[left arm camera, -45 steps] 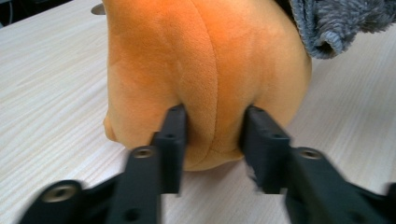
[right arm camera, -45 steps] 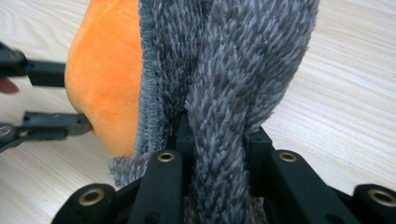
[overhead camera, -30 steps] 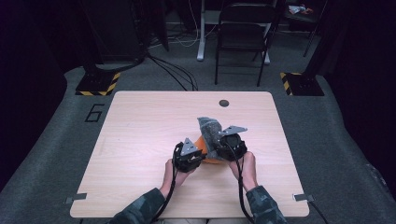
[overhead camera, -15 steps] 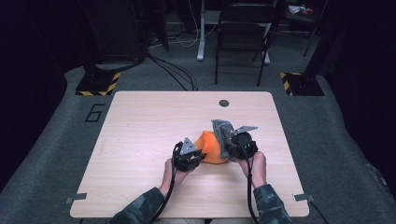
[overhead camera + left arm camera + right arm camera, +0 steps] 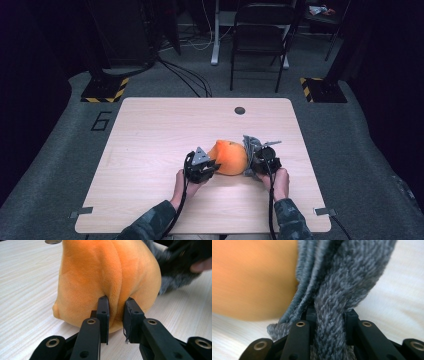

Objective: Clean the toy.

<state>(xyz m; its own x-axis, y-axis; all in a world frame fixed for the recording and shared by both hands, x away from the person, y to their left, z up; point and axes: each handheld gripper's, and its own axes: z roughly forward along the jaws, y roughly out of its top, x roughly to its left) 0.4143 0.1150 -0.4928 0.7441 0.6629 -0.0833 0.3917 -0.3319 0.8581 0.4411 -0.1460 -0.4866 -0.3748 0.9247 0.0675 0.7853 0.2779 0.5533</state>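
Observation:
An orange plush toy (image 5: 231, 157) lies on the wooden table (image 5: 150, 130), near its front. My left gripper (image 5: 212, 165) is at the toy's left side. In the left gripper view, my left gripper (image 5: 116, 312) pinches a fold of the orange plush (image 5: 100, 272) between its pads. A grey knitted cloth (image 5: 251, 147) hangs at the toy's right side. My right gripper (image 5: 252, 162) is low by the table there, and in its own view my right gripper (image 5: 329, 315) is shut on a bunched strip of the grey knit (image 5: 347, 277), with the orange plush (image 5: 249, 277) blurred to its left.
A round dark grommet (image 5: 240, 110) sits near the table's far edge. Behind the table stand a black chair (image 5: 262, 30) and equipment bases with yellow-black stripes (image 5: 102, 90). Cables trail from both grippers toward the front edge.
My right gripper has moved right and down with the grey knit, drawing it off the toy's top, and more orange plush now shows. The left gripper has stayed in place.

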